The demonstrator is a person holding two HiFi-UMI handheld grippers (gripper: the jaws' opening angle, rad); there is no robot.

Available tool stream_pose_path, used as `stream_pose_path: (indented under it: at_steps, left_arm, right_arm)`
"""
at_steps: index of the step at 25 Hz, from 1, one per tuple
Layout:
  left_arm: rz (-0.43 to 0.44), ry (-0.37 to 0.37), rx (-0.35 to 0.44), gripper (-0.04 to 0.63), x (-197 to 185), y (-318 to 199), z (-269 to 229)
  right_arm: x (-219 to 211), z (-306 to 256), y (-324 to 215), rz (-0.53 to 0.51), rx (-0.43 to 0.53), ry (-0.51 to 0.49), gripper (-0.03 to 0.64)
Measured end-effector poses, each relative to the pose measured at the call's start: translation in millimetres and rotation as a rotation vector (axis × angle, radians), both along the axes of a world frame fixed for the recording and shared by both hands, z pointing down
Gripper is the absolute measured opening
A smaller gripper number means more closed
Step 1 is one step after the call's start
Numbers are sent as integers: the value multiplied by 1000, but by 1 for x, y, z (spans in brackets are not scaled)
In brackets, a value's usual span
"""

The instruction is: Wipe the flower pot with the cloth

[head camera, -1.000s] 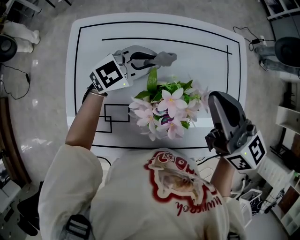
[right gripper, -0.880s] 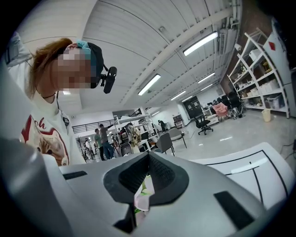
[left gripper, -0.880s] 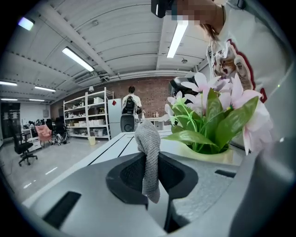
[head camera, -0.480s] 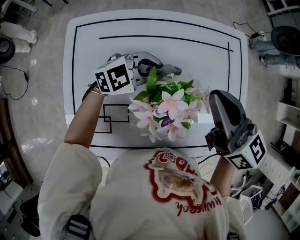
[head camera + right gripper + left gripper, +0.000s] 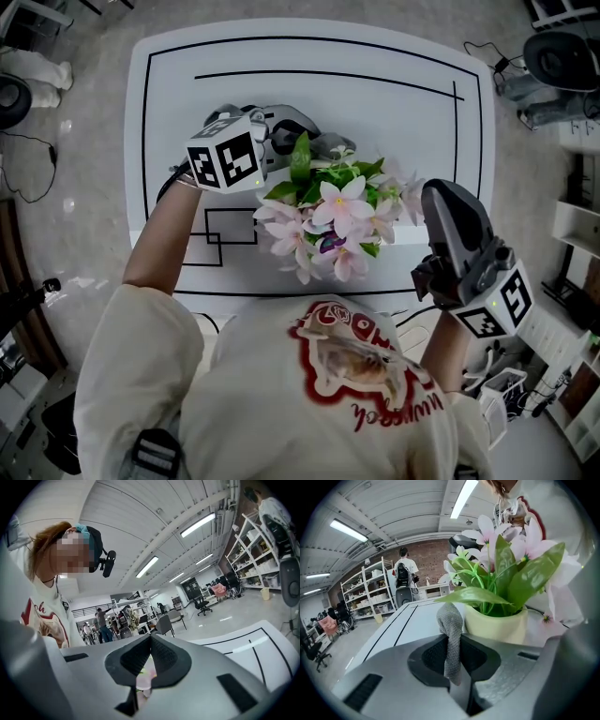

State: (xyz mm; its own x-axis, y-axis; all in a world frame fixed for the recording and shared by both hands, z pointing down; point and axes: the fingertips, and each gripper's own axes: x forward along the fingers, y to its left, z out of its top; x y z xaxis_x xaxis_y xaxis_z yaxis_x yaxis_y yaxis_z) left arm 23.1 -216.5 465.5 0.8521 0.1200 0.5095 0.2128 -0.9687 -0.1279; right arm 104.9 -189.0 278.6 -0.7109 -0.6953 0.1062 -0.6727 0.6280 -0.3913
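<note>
Two left gripper (image 5: 453, 641) jaws pinch a grey mesh cloth (image 5: 450, 618), near the pale flower pot (image 5: 497, 626) on the white table (image 5: 375, 66). Right gripper (image 5: 150, 639) jaws closed, empty. Head view: pink flowers (image 5: 333, 220) hide the pot; only the left gripper view shows it.

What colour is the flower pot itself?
Pale cream-yellow flower pot, plain, no pattern; clearest in the left gripper view.

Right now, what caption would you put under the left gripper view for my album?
Left tongs pinch a grey cloth close beside a pale pot of pink flowers.
</note>
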Motion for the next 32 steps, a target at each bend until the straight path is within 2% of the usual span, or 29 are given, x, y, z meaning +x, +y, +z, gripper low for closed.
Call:
stream_pose_path:
  at_steps: [7,32]
  left_arm:
    - [16,-27,44,57,-3,1,1]
    - [-34,-21,31,57,-26,8,4]
  right_arm:
    - [0,1,1,6,-4,-11,0]
    - [-3,4,5,1,-21,-19,0]
